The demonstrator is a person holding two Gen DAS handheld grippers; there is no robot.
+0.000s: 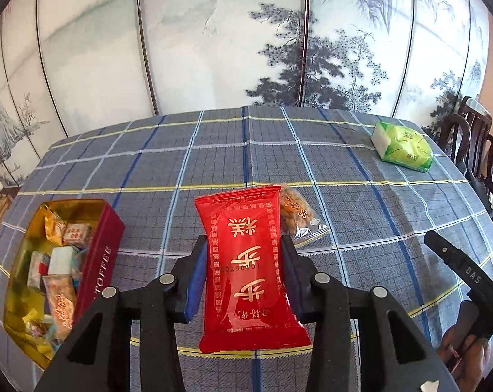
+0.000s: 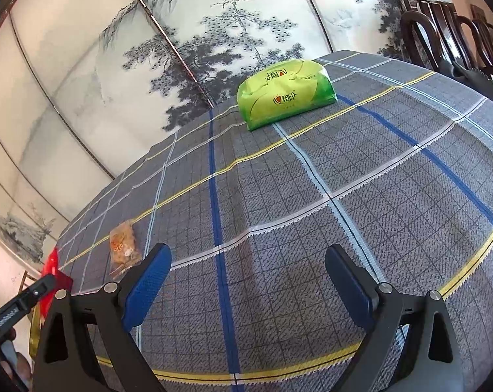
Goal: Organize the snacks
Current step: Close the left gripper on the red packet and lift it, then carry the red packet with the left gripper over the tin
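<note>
Left gripper [image 1: 245, 261] clamped on red snack packet [image 1: 246, 271], held above table [image 1: 360, 215], tin [image 1: 93, 261] at left. Packet likely light, soft, slick film; mid-body side grip suits. Right gripper [image 2: 248, 281] spread, empty. Clear snack bag [image 1: 300, 217] on cloth.

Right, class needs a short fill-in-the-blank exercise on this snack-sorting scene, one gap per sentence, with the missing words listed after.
1. The left gripper is shut on a ____ snack packet with gold characters.
2. The right gripper is ____ and holds nothing.
3. The open tin of wrapped sweets sits to the ____ of the held packet in the left wrist view.
4. The soft pack at the far side of the checked tablecloth is ____ in colour.

Missing words: red; open; left; green
</note>
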